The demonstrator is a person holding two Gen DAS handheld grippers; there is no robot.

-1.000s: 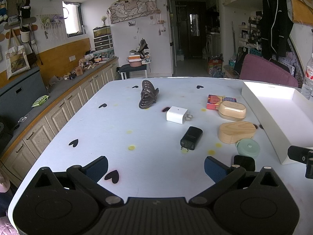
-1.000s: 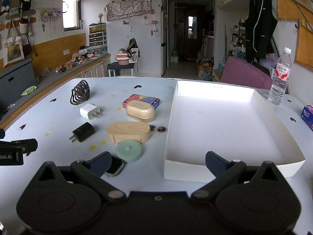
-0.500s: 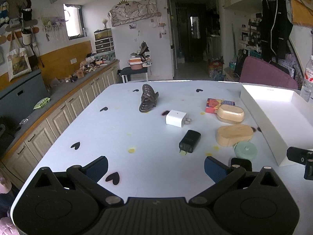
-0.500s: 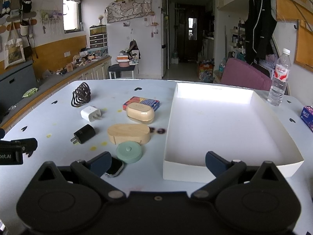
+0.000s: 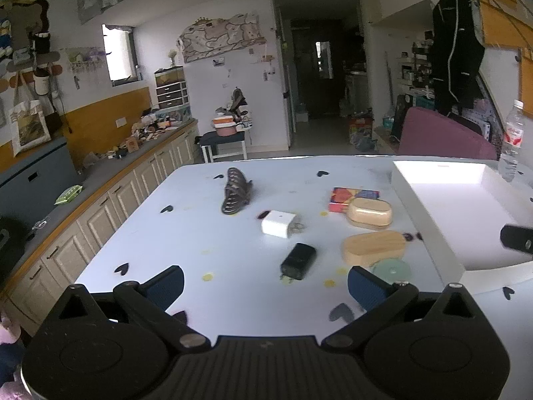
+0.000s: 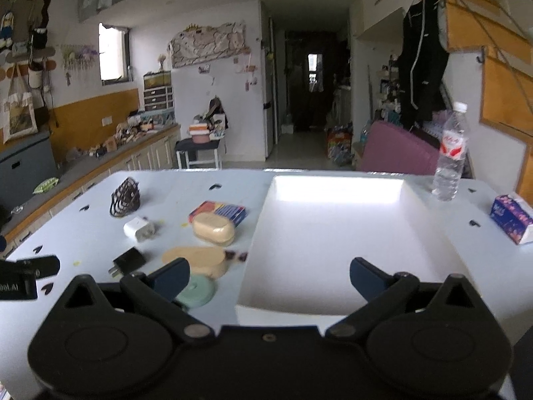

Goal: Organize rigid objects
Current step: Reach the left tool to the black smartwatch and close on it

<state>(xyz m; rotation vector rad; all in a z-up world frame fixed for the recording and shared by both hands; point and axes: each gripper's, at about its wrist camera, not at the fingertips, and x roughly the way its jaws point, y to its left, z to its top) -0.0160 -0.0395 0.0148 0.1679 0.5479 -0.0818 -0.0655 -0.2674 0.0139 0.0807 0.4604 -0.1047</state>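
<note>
Tray [image 6: 429,233] on the table's [image 6: 233,180] right side, chargers [image 6: 138,229] and cases [image 6: 213,231] just left of it.

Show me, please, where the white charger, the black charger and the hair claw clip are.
white charger [image 5: 278,223]: left wrist view, top face of its body.
black charger [image 5: 298,260]: left wrist view, middle of its top.
hair claw clip [image 6: 125,196]: right wrist view, middle of its ribbed side.

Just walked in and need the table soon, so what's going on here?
A person holds a gripper in each hand over a white table. Both the left gripper and the right gripper are open and hold nothing. Small things lie loose beside an empty white tray: a black charger, a white charger, two wooden cases, a green disc and a hair claw. Nothing is in the tray yet.
</note>
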